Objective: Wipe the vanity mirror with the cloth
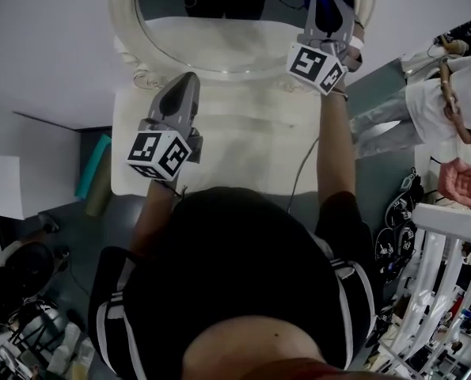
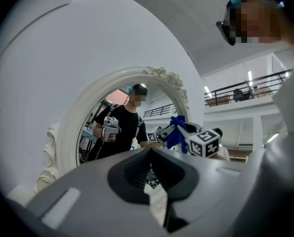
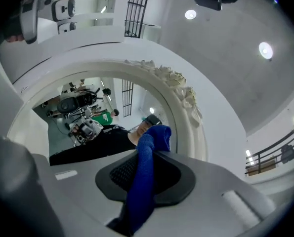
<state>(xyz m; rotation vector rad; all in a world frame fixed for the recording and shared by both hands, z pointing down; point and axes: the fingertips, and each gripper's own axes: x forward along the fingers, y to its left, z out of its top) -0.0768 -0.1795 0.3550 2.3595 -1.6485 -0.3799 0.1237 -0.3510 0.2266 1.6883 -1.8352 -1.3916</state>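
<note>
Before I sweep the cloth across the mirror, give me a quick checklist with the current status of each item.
1. Grip: right gripper shut on the blue cloth: ok.
2. Overhang: cloth end sticks out past the jaw tips: ok.
3. Contact: cloth touching the vanity mirror glass: cannot tell.
4. Other hand: left gripper shut, empty, short of the glass: ok.
</note>
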